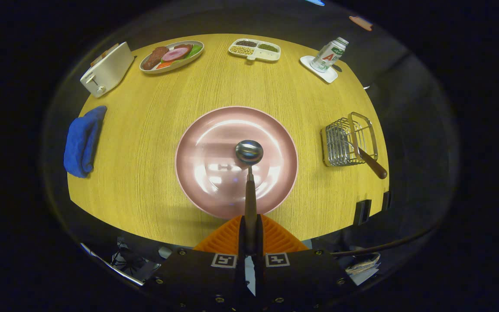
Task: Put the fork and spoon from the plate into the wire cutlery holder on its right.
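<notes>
Both fingers of our gripper [250,232] pinch the spoon [249,173] by its handle, bowl raised over the pink plate [197,147]. Right of it we see the wire cutlery holder [348,141] (fork [364,156] already inside, handle protruding).

A staged breakfast corner in a recording booth is showing here, not a lived-in kitchen: a wood-grain worktop [154,143] is carrying a toaster [107,69], a platter of what are probably model meats [171,56], a divided dish of beans [254,49] and a bottle [328,54], with dark cloth closing in all around.
</notes>
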`<act>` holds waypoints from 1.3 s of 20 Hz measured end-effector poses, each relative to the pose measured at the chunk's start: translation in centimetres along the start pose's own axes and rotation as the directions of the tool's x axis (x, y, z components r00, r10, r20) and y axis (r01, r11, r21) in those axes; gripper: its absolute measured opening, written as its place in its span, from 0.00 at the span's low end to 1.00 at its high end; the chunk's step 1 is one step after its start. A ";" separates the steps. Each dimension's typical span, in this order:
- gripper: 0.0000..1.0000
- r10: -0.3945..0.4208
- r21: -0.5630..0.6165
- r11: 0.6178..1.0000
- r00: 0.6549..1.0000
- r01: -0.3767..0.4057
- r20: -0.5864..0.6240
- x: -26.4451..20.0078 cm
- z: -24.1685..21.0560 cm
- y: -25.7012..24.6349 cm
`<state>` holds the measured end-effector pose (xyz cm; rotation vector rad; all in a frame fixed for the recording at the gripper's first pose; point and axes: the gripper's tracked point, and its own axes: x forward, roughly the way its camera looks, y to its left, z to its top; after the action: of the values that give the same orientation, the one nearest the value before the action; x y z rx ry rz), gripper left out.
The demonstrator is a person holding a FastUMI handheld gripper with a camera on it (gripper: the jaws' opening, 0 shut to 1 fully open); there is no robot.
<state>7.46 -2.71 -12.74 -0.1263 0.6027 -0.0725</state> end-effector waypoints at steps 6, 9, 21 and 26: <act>0.10 -0.063 0.084 0.995 0.998 0.062 0.014 -2.3 1.9 -5.0; 0.10 -0.099 0.133 0.987 0.995 0.095 0.023 -3.7 3.0 -8.2; 0.10 -0.132 0.229 0.965 0.991 0.129 -0.003 -4.0 4.3 -16.7; 0.10 -0.096 0.199 0.975 0.995 0.102 -0.040 -2.6 4.4 -17.8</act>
<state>7.29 -19.61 -5.26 0.0404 0.6152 -0.2316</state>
